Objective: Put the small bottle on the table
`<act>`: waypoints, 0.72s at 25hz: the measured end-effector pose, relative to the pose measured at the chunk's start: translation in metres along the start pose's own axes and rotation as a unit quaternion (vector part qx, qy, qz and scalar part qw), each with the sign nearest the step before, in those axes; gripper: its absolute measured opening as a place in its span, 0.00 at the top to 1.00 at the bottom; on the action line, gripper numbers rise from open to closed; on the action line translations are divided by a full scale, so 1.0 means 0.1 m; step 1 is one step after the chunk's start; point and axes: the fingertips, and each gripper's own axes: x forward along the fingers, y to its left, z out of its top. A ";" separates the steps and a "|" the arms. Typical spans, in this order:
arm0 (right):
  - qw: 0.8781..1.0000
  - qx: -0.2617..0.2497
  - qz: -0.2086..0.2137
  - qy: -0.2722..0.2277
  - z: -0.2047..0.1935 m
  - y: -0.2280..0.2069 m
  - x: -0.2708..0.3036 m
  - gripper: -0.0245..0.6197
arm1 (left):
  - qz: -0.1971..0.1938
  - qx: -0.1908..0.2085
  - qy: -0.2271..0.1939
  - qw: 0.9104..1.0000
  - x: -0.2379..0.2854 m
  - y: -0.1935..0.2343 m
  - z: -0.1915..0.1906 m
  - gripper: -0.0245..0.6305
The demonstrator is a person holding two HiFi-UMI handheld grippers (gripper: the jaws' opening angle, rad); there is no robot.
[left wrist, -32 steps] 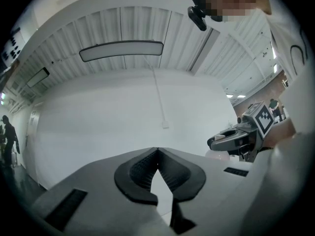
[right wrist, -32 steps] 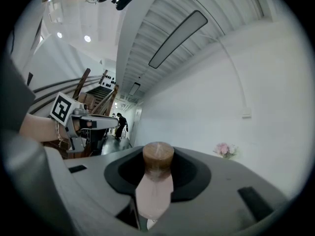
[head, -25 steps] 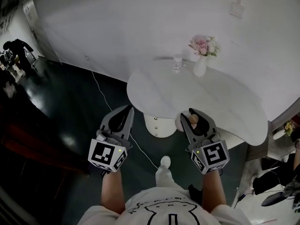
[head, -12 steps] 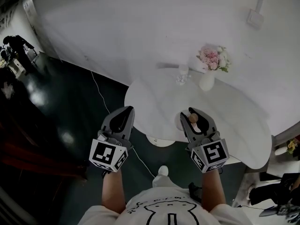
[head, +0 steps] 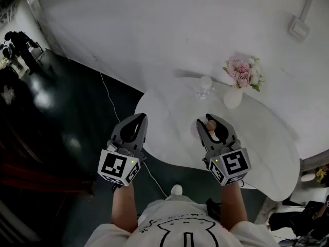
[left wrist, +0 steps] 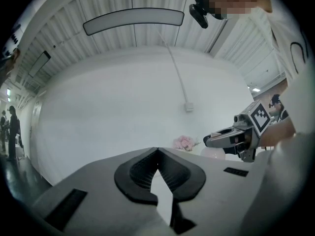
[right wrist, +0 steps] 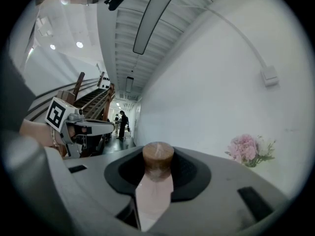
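The small bottle (head: 211,127), pale pink with a brown cap, stands between the jaws of my right gripper (head: 208,120), which is shut on it. In the right gripper view the bottle (right wrist: 154,191) fills the gap and its cap (right wrist: 158,157) sticks up above the pads. This gripper hangs over the near part of the white oval table (head: 172,107). My left gripper (head: 139,119) is level with it, over the table's left edge, and holds nothing. Its tips meet in the left gripper view (left wrist: 157,150).
A white vase (head: 233,98) of pink flowers (head: 245,71) and a clear glass (head: 204,88) stand at the table's far side by the white wall. Dark glossy floor (head: 61,122) with a thin cable (head: 110,99) lies to the left. People stand far off (head: 15,42).
The table has drawn closer and now lies under both grippers, while the vase and glass slid right and down. Both grippers keep their stance, the bottle still gripped.
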 end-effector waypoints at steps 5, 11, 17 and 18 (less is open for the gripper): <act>1.000 0.008 0.011 0.013 -0.17 -0.06 0.19 0.78 | 0.005 -0.012 0.012 1.000 0.15 0.09 -0.19 0.96; 0.999 0.026 0.020 0.037 -0.43 -0.03 0.43 0.78 | -0.005 -0.019 0.032 0.999 0.28 0.16 -0.40 0.96; 0.997 0.041 0.014 0.066 -0.66 0.04 0.76 0.78 | -0.018 -0.041 0.051 0.998 0.33 0.40 -0.60 0.96; 0.996 0.044 0.013 0.071 -0.71 0.06 0.83 0.78 | -0.021 -0.045 0.055 0.997 0.35 0.43 -0.65 0.96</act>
